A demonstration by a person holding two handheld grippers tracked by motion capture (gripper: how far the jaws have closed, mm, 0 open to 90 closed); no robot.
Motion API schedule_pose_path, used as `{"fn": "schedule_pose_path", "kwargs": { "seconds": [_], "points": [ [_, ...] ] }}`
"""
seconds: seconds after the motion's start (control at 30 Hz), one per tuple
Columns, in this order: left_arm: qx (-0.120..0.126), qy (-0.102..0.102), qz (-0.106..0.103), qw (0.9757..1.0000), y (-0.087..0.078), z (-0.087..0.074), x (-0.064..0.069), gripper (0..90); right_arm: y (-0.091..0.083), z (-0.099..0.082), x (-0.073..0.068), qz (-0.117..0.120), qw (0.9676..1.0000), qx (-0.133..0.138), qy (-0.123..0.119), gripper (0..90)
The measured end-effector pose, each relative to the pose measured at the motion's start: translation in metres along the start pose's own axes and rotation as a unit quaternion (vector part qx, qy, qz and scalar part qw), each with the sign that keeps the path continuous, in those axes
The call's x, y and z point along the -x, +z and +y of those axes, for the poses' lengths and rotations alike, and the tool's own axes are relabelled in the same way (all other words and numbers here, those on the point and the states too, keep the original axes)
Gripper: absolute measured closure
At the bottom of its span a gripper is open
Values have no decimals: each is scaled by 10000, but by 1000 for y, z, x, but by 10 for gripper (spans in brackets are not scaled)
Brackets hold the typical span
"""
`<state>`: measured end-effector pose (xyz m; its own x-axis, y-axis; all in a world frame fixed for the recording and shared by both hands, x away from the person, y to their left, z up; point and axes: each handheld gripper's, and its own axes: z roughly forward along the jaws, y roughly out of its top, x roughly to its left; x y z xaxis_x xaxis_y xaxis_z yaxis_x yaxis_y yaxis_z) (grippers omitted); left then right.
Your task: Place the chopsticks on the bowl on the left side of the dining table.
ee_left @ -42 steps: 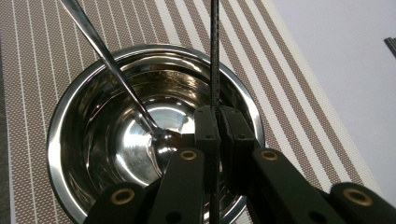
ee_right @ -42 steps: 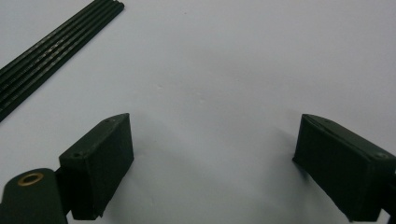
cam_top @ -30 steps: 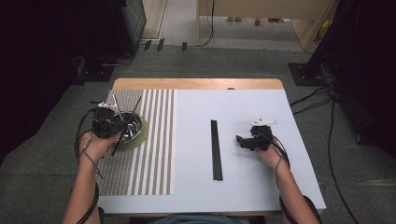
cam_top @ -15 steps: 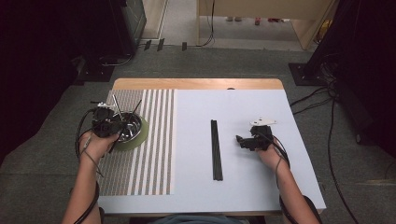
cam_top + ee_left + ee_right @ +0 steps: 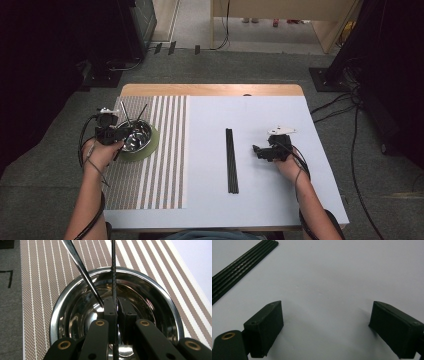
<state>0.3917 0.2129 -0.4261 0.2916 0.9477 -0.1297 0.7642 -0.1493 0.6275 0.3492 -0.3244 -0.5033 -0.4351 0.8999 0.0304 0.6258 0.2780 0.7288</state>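
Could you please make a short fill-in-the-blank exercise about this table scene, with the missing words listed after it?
1. The left gripper is shut on a thin black ____ above the bowl.
2. The bowl stands on a round ____ coaster.
3. The jaws of the right gripper are ____.
4. The striped mat lies on the ____ side of the table in the high view.

Missing words: chopstick; green; open; left

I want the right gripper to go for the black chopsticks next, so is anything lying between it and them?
Nothing visible. The right gripper, jaws open, hovers over the bare white table beside the black chopsticks. The steel bowl sits far off on the striped mat.
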Motion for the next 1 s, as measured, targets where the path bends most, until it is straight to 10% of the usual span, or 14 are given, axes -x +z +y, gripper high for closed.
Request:
{"fn": "schedule_pose_path", "kwargs": {
  "seconds": [1.0],
  "points": [
    [149, -95, -272, 9995, -19, 13, 27, 429, 0, 0, 0, 3, 10000, -5, -2, 112]
  ]
}}
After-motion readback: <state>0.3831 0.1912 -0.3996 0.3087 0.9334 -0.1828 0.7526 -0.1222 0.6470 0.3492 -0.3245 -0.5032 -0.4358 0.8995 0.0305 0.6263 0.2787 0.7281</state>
